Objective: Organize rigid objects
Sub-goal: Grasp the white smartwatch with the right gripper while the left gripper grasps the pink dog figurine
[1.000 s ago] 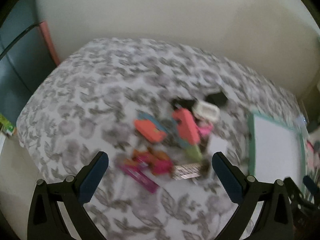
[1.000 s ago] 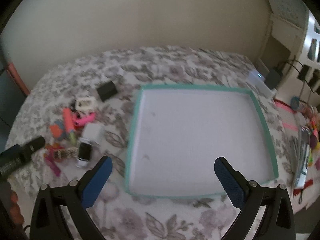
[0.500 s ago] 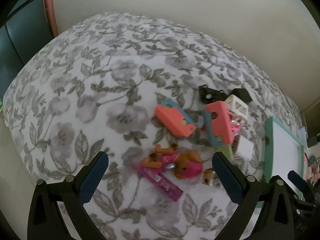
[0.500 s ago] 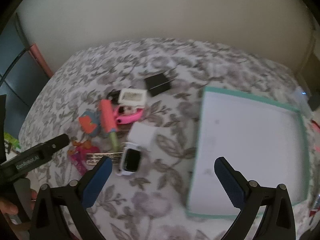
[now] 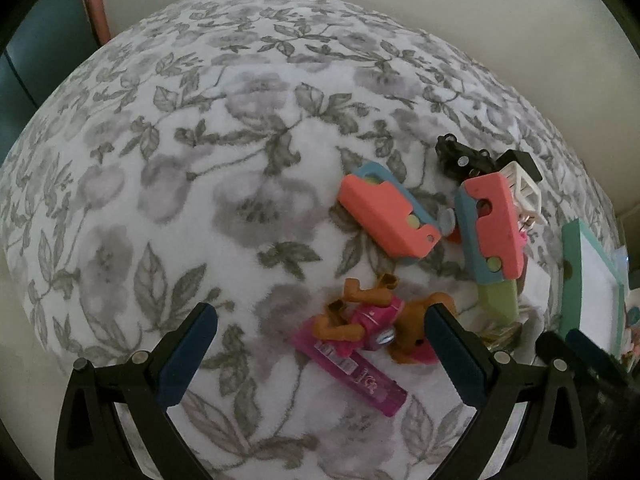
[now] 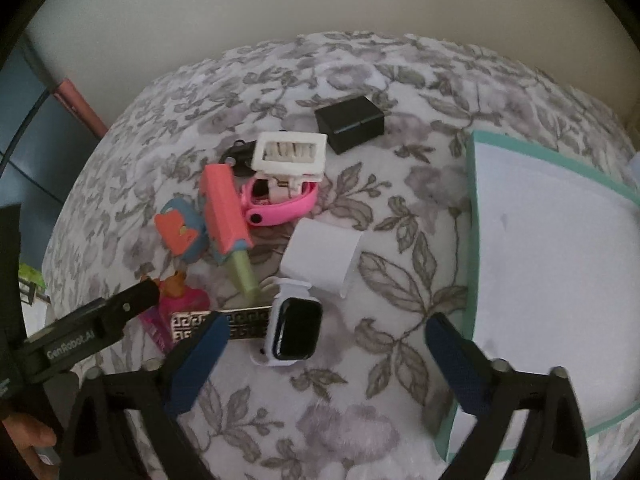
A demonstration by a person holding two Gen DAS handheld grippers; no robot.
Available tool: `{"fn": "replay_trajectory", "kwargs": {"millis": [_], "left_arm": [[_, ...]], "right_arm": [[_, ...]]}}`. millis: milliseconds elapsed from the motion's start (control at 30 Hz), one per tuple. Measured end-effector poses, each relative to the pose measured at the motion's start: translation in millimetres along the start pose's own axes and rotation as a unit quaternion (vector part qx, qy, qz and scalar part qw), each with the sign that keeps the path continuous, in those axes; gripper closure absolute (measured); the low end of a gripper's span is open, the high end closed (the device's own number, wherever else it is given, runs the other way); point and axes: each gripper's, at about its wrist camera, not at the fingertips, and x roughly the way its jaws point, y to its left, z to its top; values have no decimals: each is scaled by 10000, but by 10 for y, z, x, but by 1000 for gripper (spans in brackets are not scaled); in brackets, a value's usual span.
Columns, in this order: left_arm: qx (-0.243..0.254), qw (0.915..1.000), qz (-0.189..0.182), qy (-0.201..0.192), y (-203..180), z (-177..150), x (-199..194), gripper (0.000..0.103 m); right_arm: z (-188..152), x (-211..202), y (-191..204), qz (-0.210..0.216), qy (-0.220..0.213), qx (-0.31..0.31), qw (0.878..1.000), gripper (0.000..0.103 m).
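Hovering over the grey-flowered white bedspread, the left gripper is seen with its blue-padded jaws spread wide and nothing held between them. Within its span, toward 3 o'clock, a brown toy dog in a pink outfit is found lying on a flat magenta plastic packet. At 1 o'clock from it, two coral-and-blue plastic toy blocks are set side by side, the right one ending in a green tip.

The right gripper is likewise held released, empty, above the same cover. Between its fingers a white-cased smartwatch with a black screen is laid, touching a gold-patterned black bar at 9 o'clock. At 12 o'clock a white paper card, a pink wristband, a white framed brush-like box and a small black box are ranged. At 3 o'clock a teal-rimmed white tray is placed, holding nothing.
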Motion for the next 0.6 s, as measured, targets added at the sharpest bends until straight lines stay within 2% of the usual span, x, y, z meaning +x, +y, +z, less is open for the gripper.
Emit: {"fn": "replay_trajectory", "kwargs": {"millis": [300,433,600], "left_arm": [[265,9996,-85,-57,-59,5,-10,6],[478,9982,-363,-8,-95,0,0,6],[790,9957,-492,-44,-110,-47,-34,6]], "right_arm": [[-16,122,-35,175,212,80,9996,29],[-33,184,-8,289,286,28,9992,40],[-26,195,-10,496,307,80,9983,45]]}}
